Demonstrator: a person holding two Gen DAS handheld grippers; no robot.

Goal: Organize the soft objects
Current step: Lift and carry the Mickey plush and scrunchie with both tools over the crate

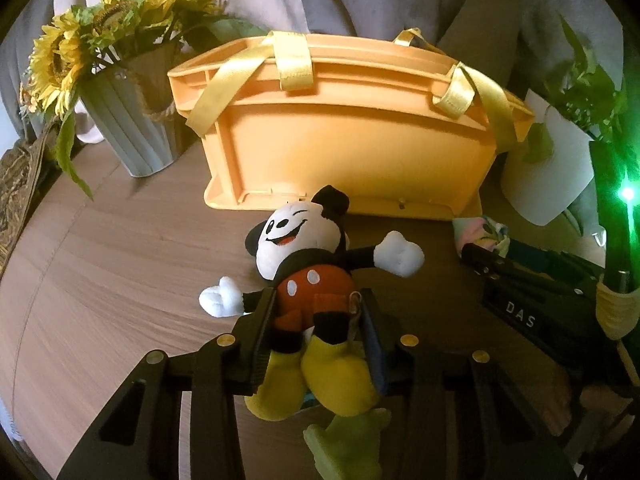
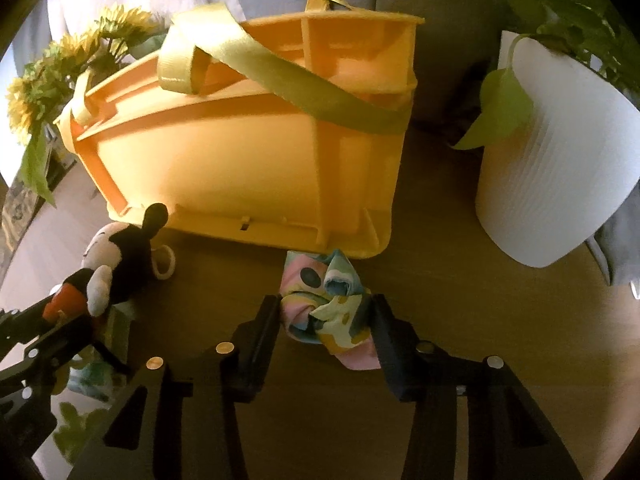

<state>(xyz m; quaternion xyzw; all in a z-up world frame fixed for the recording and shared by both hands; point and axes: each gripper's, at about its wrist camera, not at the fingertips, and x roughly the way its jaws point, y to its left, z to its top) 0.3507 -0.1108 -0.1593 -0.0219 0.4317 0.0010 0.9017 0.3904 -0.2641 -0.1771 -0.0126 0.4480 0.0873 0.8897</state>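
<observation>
- Wooden tabletop, brown and grained, backed by grey and pale cloth draped behind.
- Standing near the far edge: orange plastic crate with yellow ribbon handles draped over its rim.
- Beside the crate toward the far left corner: ribbed grey vase full of sunflowers.
- On the crate's other side: ribbed white pot holding a leafy green plant.
- Lying just in front of the crate, head touching its base: mouse plush toy with red shorts and yellow shoes.
- Left tool clamped on the plush toy at the waist, both pads pressed into the shorts.
- Partly under the toy's shoes: a pale green soft item, too cut off to identify.
- Bunched against the crate's near right corner: pastel patterned cloth.
- Right tool closed around the cloth, fingers touching both sides of the bundle.
</observation>
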